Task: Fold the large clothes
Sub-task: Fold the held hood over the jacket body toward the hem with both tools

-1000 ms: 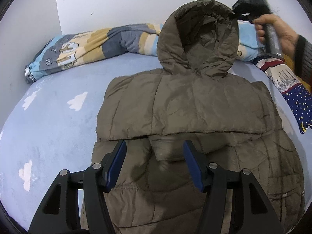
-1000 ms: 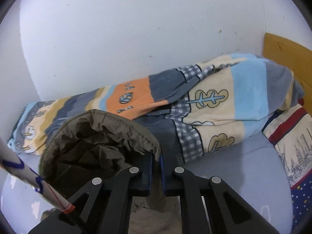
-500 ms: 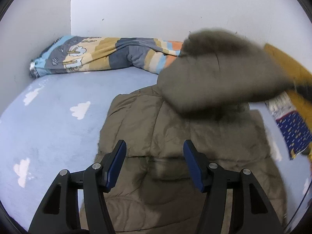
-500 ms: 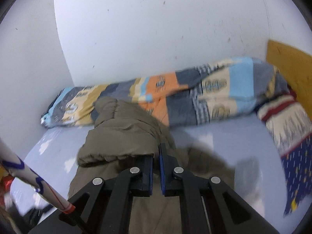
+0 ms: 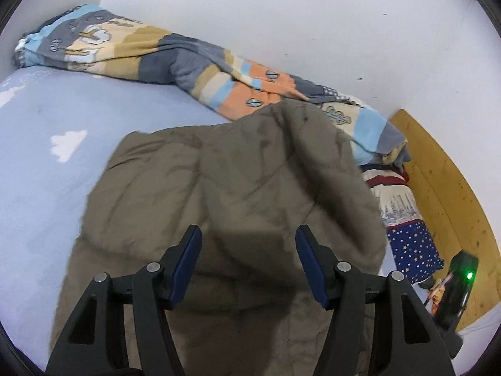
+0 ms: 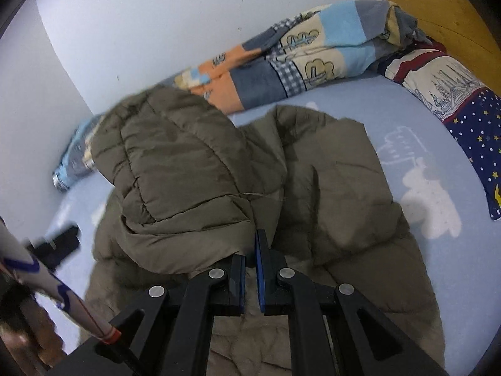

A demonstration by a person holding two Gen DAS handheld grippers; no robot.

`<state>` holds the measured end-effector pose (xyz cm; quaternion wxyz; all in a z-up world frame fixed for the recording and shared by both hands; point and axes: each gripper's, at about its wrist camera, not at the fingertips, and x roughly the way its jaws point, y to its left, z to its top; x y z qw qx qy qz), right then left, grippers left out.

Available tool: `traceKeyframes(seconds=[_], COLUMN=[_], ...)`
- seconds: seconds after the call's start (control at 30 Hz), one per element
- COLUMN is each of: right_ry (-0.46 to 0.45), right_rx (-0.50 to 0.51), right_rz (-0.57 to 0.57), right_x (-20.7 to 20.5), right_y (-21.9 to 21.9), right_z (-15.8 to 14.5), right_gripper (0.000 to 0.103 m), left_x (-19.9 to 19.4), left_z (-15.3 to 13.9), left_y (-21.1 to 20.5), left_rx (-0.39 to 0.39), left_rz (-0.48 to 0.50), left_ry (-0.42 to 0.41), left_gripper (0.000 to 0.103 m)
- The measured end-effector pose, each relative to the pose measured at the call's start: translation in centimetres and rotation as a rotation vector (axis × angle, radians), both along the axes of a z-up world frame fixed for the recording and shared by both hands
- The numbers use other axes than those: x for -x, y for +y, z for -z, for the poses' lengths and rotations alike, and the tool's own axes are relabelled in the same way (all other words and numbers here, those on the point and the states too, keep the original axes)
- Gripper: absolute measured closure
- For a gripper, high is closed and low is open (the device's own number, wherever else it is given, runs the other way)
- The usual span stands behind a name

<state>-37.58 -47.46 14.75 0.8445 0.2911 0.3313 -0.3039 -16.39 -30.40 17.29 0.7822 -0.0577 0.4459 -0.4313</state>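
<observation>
On the blue bed (image 5: pixel 37 144), one olive padded jacket (image 5: pixel 162 194) lies spread at centre, its one hood (image 6: pixel 175 169) folded down over the body. Behind, from 10 to 2 o'clock, one striped blanket (image 5: pixel 175 59) runs along the wall; one starry pillow (image 5: pixel 410 244) sits at 3. Left gripper (image 5: pixel 247 257): two fingers wide apart, empty. Right gripper (image 6: pixel 250 253): two fingers clamped on the hood's edge.
</observation>
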Motion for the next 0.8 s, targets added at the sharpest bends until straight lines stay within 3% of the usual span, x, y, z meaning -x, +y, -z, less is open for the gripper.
traceKeyframes(seconds=[0.17,0.27,0.3,0.37,0.5,0.57,0.6,0.63,0.8], right_ry=[0.094,0.16,0.18,0.22,0.264,0.295,0.309,0.308,0.19], right_rx=[0.03,0.061,0.065,0.082,0.102,0.102,0.092,0.076,0.121], right_rz=[-0.055,-0.082,-0.086,-0.088,-0.124,-0.143,-0.145,-0.139,-0.072], right_x=[-1.1,-1.7,-1.8,-2.2,-2.7,-2.8,-2.6,-2.2,0.4], right_y=[0.0,0.4,0.3,0.1,0.4,0.6,0.7,0.8,0.6], right_z=[1.4,2.3,2.6,3.3,4.0,3.7,3.3,2.7,-2.2], right_gripper=[0.097,0.097,0.097,0.097,0.094,0.089,0.079,0.07,0.067], left_x=[0.5,0.7,0.5,-0.4,-0.2,-0.1,0.0,-0.1,0.3], left_z=[1.6,4.6,6.1,7.5,7.3,7.3,7.2,7.2,7.3], left_y=[-4.4,-7.4,-7.9,-7.6,-7.8,-7.7,-7.7,-7.7,-7.2], left_rx=[-0.032,-0.313,-0.386,-0.382,-0.403,-0.405,-0.407,-0.407,-0.402], left_rz=[0.062,0.059,0.071,0.081,0.08,0.079,0.081,0.083,0.078], left_ry=[-0.042,-0.202,-0.221,-0.179,-0.203,-0.209,-0.214,-0.214,-0.219], left_gripper=[0.042,0.041,0.039,0.039,0.039,0.039,0.039,0.039,0.039])
